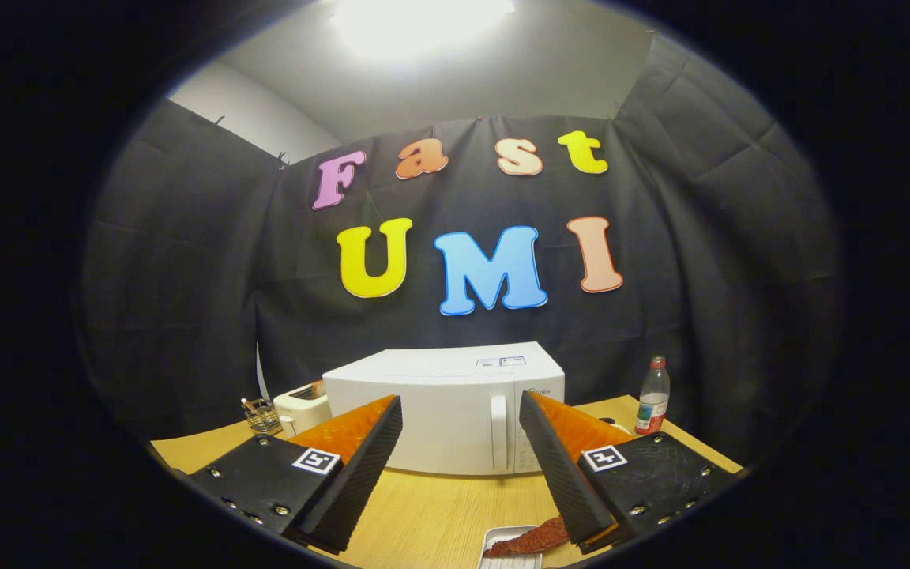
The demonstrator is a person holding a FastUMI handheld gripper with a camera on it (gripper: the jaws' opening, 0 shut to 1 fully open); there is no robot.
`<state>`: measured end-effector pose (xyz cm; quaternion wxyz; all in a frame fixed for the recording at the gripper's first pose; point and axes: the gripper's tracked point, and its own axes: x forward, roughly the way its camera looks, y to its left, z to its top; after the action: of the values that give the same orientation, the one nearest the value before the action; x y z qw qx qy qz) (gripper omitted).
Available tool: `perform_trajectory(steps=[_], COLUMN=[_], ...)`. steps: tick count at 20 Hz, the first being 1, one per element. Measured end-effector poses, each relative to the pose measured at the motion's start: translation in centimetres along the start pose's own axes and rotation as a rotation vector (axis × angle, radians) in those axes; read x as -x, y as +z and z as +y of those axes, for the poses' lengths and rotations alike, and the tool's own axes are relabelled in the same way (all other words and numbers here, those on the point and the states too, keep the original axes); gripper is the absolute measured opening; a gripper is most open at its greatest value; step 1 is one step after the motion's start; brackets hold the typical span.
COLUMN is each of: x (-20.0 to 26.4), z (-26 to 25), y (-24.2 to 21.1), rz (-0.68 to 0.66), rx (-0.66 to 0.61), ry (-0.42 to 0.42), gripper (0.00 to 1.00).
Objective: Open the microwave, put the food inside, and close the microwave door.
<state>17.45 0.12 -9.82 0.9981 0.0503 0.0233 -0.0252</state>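
Tongs wide open, holding nothing. White box-shaped microwave, door shut, sits straight ahead mid-frame on the wooden tabletop; its vertical white door handle lies between the fingers, nearer the right one. Reddish food on a small white tray is bottom centre, below the right finger.

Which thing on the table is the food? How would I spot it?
Find the white microwave on the wooden table. Nearer than it, by the open gripper, sits a small white tray. The food lies on it: reddish-brown, long, lumpy, nothing else like it.
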Motion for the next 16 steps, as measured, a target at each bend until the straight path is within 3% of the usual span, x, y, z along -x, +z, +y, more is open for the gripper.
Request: perform_trajectory(steps=[16], x=[-15.0], z=[-5.9], y=[-11.3], rz=[0.119], rx=[0.028], ry=[-0.196], gripper=[0.96])
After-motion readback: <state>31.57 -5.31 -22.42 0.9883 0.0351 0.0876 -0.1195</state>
